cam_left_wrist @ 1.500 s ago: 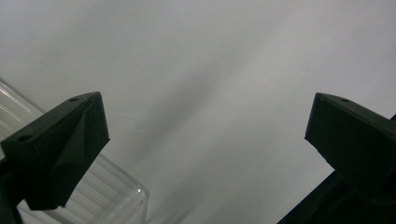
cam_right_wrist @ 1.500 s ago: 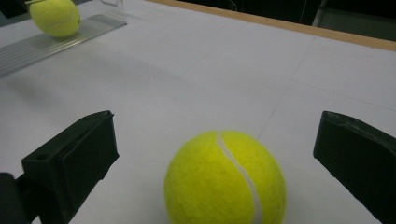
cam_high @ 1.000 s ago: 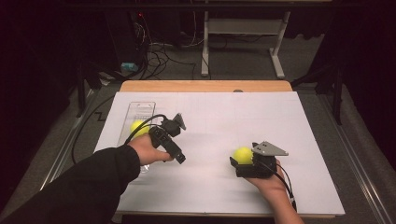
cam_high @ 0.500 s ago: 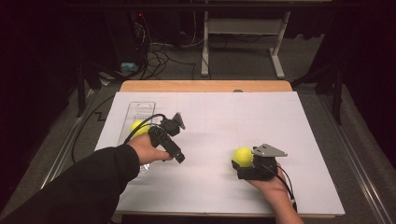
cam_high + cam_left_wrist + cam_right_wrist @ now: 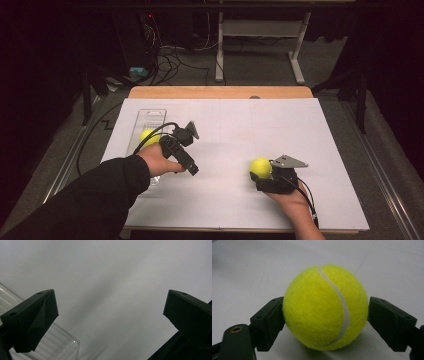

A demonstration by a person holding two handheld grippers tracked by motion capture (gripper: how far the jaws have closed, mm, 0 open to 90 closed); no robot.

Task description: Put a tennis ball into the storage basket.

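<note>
My right gripper point(image 5: 262, 176) sits near the right front of the white sheet point(image 5: 240, 125) that covers the table, and its jaws have just been closing: both pads now press the sides of a yellow tennis ball point(image 5: 325, 306), which rests on the sheet with its white seam curving down the face turned to me. I can read no brand name or print on the ball.

My left gripper point(image 5: 192, 170) is at the left of the sheet, jaws spread wide with nothing between them, pointing down at bare white surface. Just beside it on the left lies a clear ribbed plastic tray point(image 5: 150, 120), running from near to far; one corner of it shows by the left jaw in the left gripper view. A second tennis ball point(image 5: 148, 137) sits in that tray, just beyond my left hand point(image 5: 159, 159).

Nothing stands between the two grippers, which are well apart. Beyond the sheet a strip of wooden tabletop point(image 5: 220, 92) shows, then a dark floor with tangled cables point(image 5: 172, 55) and the white legs of a stand point(image 5: 260, 45). I see no labels or writing.
</note>
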